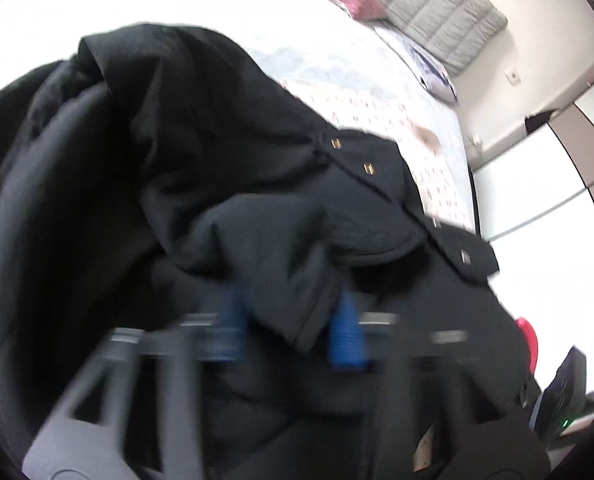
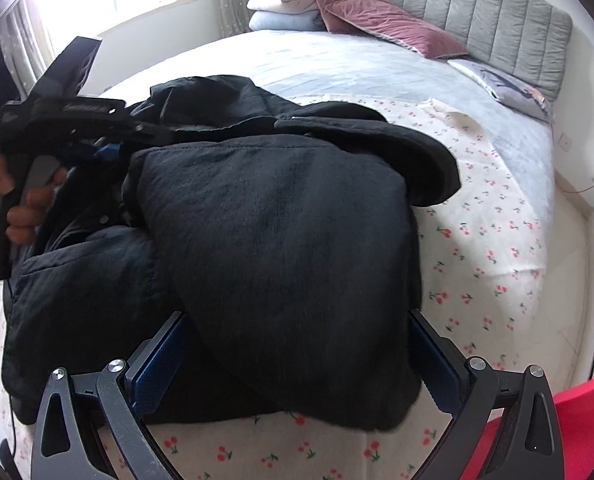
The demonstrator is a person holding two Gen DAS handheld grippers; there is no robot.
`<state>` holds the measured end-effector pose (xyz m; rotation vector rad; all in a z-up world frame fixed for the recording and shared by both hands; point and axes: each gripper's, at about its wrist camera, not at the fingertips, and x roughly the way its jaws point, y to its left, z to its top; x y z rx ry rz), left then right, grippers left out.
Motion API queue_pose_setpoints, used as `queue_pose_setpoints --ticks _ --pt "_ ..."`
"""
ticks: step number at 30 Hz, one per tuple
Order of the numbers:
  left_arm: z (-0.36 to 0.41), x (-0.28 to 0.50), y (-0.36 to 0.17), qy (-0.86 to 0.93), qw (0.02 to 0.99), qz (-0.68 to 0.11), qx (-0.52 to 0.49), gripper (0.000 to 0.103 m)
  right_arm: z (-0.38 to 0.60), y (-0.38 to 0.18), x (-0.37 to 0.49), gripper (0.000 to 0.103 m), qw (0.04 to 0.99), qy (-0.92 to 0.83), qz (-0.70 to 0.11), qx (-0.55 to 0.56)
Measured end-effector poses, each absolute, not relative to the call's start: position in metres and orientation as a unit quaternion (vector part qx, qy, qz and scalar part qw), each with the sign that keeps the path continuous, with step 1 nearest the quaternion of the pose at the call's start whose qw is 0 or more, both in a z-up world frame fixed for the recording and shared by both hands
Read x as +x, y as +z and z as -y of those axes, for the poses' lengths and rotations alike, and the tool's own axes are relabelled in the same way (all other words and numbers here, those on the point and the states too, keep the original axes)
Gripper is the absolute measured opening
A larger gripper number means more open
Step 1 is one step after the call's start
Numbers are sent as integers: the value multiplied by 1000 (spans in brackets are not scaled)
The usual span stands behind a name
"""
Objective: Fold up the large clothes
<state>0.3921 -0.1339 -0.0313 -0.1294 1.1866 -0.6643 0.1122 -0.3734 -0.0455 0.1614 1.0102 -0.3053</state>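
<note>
A large black padded coat (image 2: pixel 281 220) lies bunched on the cherry-print sheet (image 2: pixel 493 264) of the bed. In the left wrist view the coat (image 1: pixel 201 168) fills the frame, with small metal snaps along its placket. My left gripper (image 1: pixel 287 336) is blurred by motion; its blue pads stand a little apart with a fold of black fabric between them. It also shows in the right wrist view (image 2: pixel 109 148) at the coat's far left side, held by a hand. My right gripper (image 2: pixel 297 360) is open wide, its blue pads on either side of the coat's near folded bulk.
Pink and white pillows (image 2: pixel 377 20) lie against the grey padded headboard (image 2: pixel 477 12). A pale blue blanket (image 2: pixel 377 68) covers the far half of the bed. A red object (image 2: pixel 585 412) sits at the near right. The floor (image 1: pixel 537 280) lies right of the bed edge.
</note>
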Motion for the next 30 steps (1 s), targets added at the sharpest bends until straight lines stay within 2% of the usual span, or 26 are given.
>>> queue_pose_setpoints --ticks 2,7,13,16,20,22,23,24,25,26,28,30 --pt "119 402 -15 -284 794 -531 -85 12 373 -47 113 103 861 -145 -483 71" --pt "55 430 31 -190 862 -457 -107 10 371 -48 109 103 861 -142 -485 57" --pt "-88 452 72 -8 920 -371 -125 9 377 -47 103 103 863 -137 -482 65" --pt "-148 453 77 77 929 -346 -108 9 380 -48 102 103 865 -129 -480 74" --pt "-206 449 50 125 913 -377 -98 14 382 -49 98 103 863 -120 -483 86" --pt "-209 450 34 107 902 -407 -97 20 385 -51 96 103 862 -114 -483 101" --pt "-202 457 30 101 897 -420 -98 26 386 -52 94 103 862 -109 -483 113" --pt "-203 455 19 94 888 -439 -98 45 388 -54 92 103 860 -103 -483 128" --pt "-204 452 12 98 885 -447 -91 58 389 -55 91 103 859 -100 -483 135" --pt "-207 447 11 101 889 -440 -79 77 390 -56 90 103 857 -100 -485 141" --pt "-208 435 10 83 903 -416 -63 81 393 -58 87 103 853 -106 -489 148" --pt "-209 431 2 42 900 -430 -56 85 397 -61 82 103 850 -103 -490 162"
